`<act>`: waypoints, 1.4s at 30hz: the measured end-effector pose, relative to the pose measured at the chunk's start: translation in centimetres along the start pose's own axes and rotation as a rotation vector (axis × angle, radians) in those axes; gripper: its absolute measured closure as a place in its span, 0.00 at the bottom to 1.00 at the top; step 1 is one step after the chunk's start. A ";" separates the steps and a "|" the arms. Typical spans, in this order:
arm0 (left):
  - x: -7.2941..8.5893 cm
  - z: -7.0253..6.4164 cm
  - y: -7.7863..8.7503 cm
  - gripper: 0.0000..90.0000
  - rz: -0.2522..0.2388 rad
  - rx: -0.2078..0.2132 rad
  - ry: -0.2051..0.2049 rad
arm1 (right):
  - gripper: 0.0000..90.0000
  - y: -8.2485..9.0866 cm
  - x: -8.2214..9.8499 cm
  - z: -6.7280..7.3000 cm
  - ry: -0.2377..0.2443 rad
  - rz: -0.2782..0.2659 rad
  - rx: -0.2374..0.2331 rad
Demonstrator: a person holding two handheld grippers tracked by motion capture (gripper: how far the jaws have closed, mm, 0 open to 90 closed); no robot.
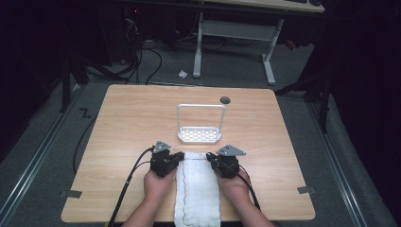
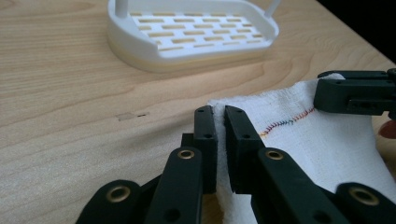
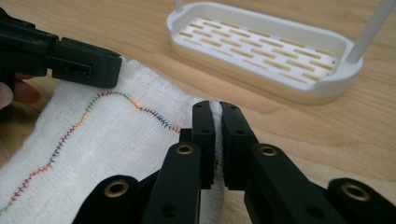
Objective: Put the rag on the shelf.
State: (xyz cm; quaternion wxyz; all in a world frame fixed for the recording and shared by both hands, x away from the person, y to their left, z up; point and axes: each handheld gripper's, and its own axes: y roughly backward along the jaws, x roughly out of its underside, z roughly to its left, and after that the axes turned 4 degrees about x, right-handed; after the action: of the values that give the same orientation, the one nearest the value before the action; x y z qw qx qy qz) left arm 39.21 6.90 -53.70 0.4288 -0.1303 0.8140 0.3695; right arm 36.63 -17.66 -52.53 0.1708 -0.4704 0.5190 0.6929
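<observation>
A white cloth [image 1: 197, 189] with multicoloured stitching lies folded lengthwise on the near part of the wooden table, hanging over the front edge. My left gripper [image 1: 180, 156] is shut on the cloth's far left corner [image 2: 224, 103]; the fabric is pinched between its jaws [image 2: 220, 116]. My right gripper [image 1: 209, 157] is shut on the far right corner [image 3: 215, 106], with cloth pressed between its pads. The stitched seam [image 3: 93, 105] runs along the cloth [image 3: 107, 140]. Each gripper view also shows the other gripper clamped on the opposite corner.
A white slotted tray [image 1: 199, 135] with a tall wire-frame handle stands just beyond the cloth, mid-table [image 2: 191, 32] [image 3: 261, 44]. A dark round hole [image 1: 225, 100] sits in the tabletop farther back. Desk legs and cables stand on the floor beyond.
</observation>
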 end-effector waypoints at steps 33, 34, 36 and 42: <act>-5.6 -4.7 4.6 0.93 -0.256 -0.010 -0.159 | 0.96 5.6 -4.8 0.3 0.032 -0.270 0.040; -5.9 -4.9 4.7 0.93 -0.263 -0.013 -0.170 | 0.96 5.8 -5.1 0.2 0.039 -0.281 0.041; -6.5 -5.2 5.0 0.93 -0.275 -0.020 -0.185 | 0.96 6.1 -5.7 0.1 0.037 -0.292 0.042; -8.2 -5.9 5.8 0.93 -0.315 -0.019 -0.203 | 0.96 7.1 -7.5 0.0 0.037 -0.331 0.048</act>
State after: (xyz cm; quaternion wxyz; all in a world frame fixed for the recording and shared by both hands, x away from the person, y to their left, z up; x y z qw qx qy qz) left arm 37.53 5.88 -42.22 0.5600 -0.2224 0.7325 0.3168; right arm 35.24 -18.62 -42.40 0.2842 -0.5579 0.4540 0.6339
